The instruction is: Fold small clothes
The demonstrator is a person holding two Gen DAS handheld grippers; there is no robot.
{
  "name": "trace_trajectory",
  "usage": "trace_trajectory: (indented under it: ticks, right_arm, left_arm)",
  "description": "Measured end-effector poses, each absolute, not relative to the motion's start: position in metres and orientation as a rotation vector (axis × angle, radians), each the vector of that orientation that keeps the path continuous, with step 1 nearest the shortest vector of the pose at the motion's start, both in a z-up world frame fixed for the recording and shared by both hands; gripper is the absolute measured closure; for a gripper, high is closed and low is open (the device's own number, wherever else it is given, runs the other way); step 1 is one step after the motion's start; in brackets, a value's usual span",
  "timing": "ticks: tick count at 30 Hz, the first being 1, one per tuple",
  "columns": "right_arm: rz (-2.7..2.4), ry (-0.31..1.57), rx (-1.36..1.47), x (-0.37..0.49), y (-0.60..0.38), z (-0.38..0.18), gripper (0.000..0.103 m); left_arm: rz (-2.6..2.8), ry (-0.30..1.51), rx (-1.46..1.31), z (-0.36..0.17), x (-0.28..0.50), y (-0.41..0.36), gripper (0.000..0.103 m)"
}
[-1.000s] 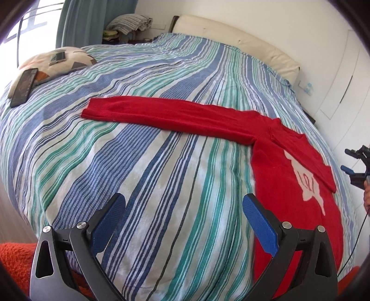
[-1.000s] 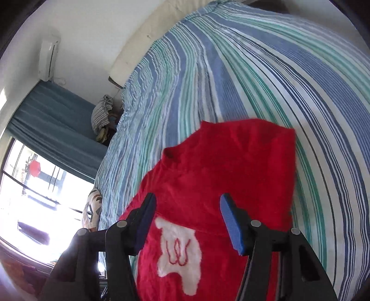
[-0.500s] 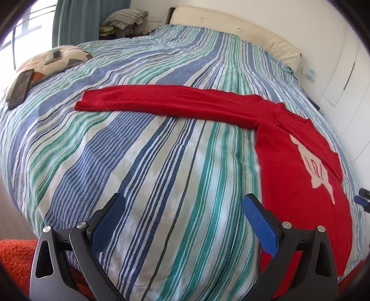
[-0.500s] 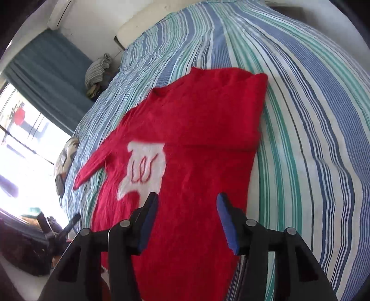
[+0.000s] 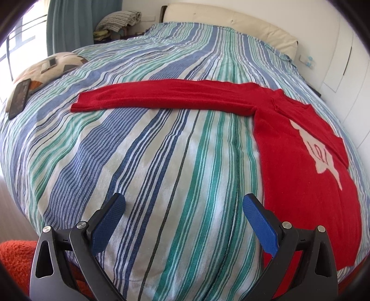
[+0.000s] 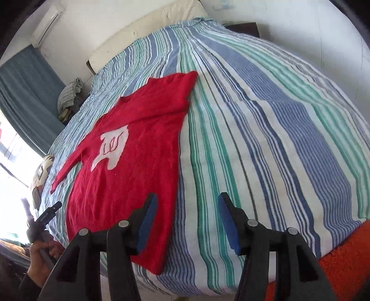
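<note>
A small red sweater (image 5: 298,166) with a white motif lies flat on the striped bed. One long sleeve (image 5: 166,97) stretches out to the left; the other sleeve is folded in over the body. My left gripper (image 5: 183,205) hangs open above the bare bedspread, left of the sweater's hem, holding nothing. In the right wrist view the sweater (image 6: 129,159) fills the left half. My right gripper (image 6: 187,200) is open with nothing between its fingers, hovering over the bedspread just right of the sweater's right edge near the hem.
The striped bedspread (image 5: 161,162) covers the whole bed, with a cream headboard (image 5: 231,16) behind. A patterned cushion (image 5: 50,67) and a dark phone (image 5: 19,97) lie at the far left. An orange rug (image 6: 342,252) lies below the bed's edge. A hand (image 6: 44,254) holds the left gripper's handle.
My right gripper has swept back and to the right, from over the sweater's chest to beside its right edge near the hem. The left gripper has tilted slightly and stayed in place.
</note>
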State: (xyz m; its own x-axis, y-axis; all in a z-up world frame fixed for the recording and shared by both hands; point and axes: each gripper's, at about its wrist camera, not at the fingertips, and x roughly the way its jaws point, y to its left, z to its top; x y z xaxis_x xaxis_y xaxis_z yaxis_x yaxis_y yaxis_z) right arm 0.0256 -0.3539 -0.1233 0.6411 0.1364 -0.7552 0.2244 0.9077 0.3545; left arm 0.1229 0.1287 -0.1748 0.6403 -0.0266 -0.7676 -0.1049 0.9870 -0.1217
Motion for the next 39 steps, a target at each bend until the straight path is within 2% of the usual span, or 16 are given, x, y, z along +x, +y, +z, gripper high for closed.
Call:
trace_trajectory:
  ticks: [39]
  right_arm:
    - [-0.054, 0.773, 0.311, 0.019, -0.331, -0.102, 0.048]
  left_arm:
    - [0.06, 0.893, -0.21, -0.173, 0.122, 0.137, 0.001]
